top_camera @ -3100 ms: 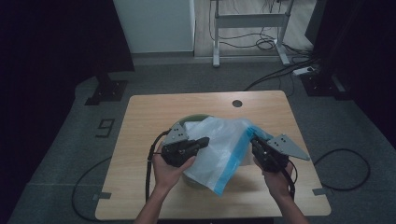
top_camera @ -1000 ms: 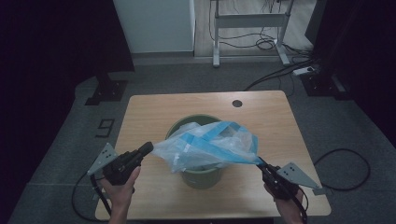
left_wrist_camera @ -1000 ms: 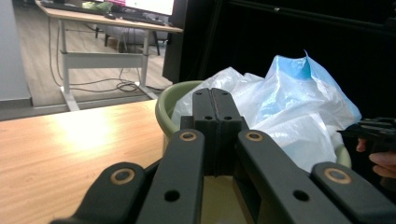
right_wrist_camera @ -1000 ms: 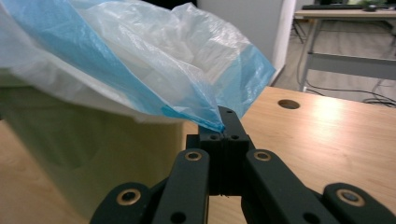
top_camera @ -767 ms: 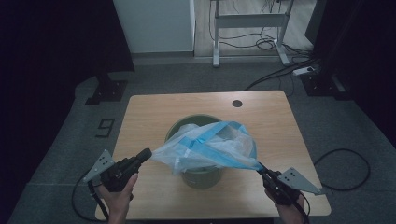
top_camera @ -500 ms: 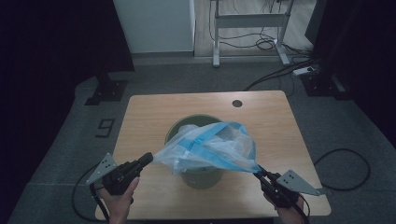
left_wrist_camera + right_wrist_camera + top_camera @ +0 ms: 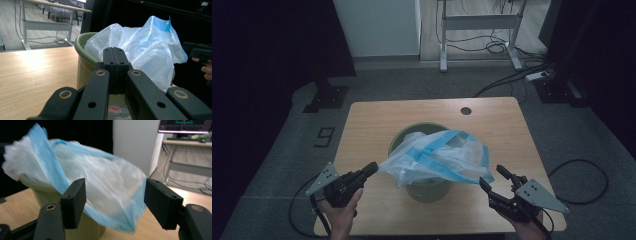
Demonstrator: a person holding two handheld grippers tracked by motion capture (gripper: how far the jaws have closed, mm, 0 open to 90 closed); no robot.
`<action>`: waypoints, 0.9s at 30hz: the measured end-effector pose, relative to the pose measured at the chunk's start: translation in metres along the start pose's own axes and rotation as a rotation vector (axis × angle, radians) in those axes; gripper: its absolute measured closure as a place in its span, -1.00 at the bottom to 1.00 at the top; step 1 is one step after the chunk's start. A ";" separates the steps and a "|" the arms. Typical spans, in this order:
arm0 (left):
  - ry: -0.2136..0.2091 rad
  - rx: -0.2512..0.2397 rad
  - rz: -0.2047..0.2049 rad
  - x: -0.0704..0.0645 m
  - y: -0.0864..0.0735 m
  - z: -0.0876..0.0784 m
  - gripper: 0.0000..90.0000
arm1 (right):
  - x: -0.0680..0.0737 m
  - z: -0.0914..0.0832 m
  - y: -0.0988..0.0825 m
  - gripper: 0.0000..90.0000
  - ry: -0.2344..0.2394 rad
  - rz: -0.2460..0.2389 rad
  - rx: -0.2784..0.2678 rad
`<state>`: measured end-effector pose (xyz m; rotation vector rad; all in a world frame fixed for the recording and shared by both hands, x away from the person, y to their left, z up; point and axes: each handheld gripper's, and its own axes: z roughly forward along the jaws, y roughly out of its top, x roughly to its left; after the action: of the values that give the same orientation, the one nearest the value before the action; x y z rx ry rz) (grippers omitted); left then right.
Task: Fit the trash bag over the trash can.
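Note:
A green bin [image 7: 427,192] stands mid-table with a translucent white and blue plastic bag [image 7: 437,157] spread over its mouth. My left gripper [image 7: 371,169] is at the front left, shut on the bag's left corner, which stretches out to its tip. In the left gripper view the shut jaws [image 7: 115,53] point at the bin [image 7: 83,65] and the bag [image 7: 147,50]. My right gripper [image 7: 492,176] at the front right has just been opening. Its fingers stand wide apart on either side of the bag's right corner, not pressing it. The right gripper view [image 7: 116,202] shows the bag [image 7: 100,177] blurred beyond the jaws, over the bin [image 7: 93,227].
The wooden table [image 7: 377,120] has a round cable hole [image 7: 466,110] near its far edge. Cables trail from both grippers over the grey floor. A white cabinet [image 7: 377,25] and a metal desk frame [image 7: 477,22] stand behind the table.
The right gripper's jaws have opened and let go of the bag's right corner, and that hand has lifted slightly. The bag has slackened toward the bin. The left gripper keeps its hold.

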<state>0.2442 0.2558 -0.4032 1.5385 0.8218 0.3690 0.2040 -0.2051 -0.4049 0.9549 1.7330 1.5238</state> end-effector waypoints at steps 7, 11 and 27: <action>-0.001 -0.002 -0.003 0.001 0.002 0.001 1.00 | 0.018 0.027 0.023 -0.22 0.135 -0.026 0.025; -0.004 -0.002 -0.002 0.000 0.003 0.001 1.00 | 0.026 0.043 0.023 -0.16 0.175 -0.014 0.052; 0.008 0.016 -0.009 0.002 -0.004 -0.001 1.00 | 0.071 0.054 -0.004 0.94 0.364 -0.067 0.064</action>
<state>0.2440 0.2578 -0.4076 1.5491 0.8396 0.3635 0.2103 -0.1164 -0.4152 0.6700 2.0529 1.6855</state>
